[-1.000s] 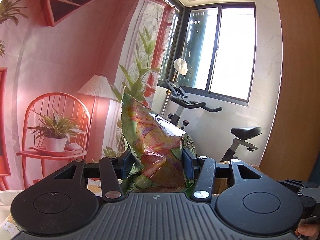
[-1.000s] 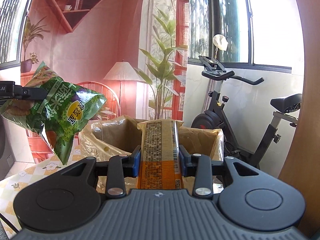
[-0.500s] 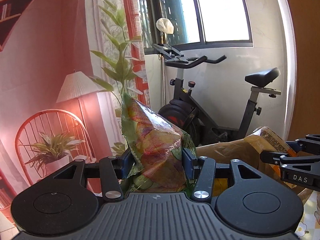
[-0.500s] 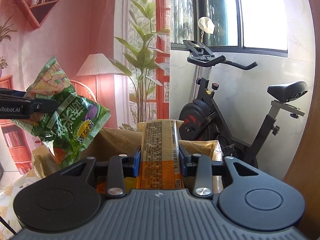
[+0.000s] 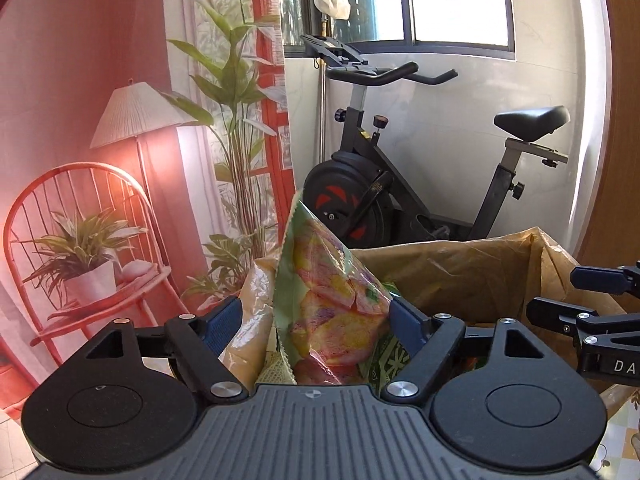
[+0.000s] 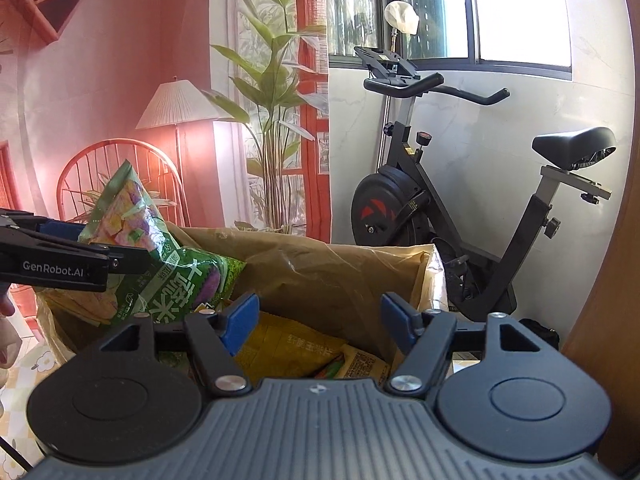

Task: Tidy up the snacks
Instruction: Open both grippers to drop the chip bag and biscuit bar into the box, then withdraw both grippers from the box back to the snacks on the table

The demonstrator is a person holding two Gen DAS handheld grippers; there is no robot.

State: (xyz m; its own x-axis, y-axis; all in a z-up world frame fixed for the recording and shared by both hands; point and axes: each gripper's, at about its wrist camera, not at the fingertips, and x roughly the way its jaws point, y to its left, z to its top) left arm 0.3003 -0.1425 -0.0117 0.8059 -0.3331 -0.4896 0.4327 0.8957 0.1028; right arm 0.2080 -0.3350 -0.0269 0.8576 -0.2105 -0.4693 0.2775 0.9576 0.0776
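Note:
A brown paper bag point(image 6: 320, 268) stands open in front of both grippers and also shows in the left wrist view point(image 5: 460, 272). My left gripper point(image 5: 316, 320) is open over the bag's left side, its jaws wide, with the green snack bag point(image 5: 332, 312) loose between them. From the right wrist view the green snack bag point(image 6: 176, 276) leans on the bag's left rim. My right gripper point(image 6: 320, 320) is open and empty over the bag's mouth. An orange snack packet point(image 6: 296, 348) lies inside the bag below it.
An exercise bike point(image 6: 460, 220) stands behind the bag against the white wall. A printed backdrop with a lamp and chair point(image 5: 100, 200) hangs at the left. A wooden panel point(image 6: 608, 280) is at the right. A floral tablecloth point(image 6: 24, 372) covers the table.
Both grippers moved forward over the paper bag and opened. The right one let go of the orange packet, which now lies in the bag. The left one released the green bag.

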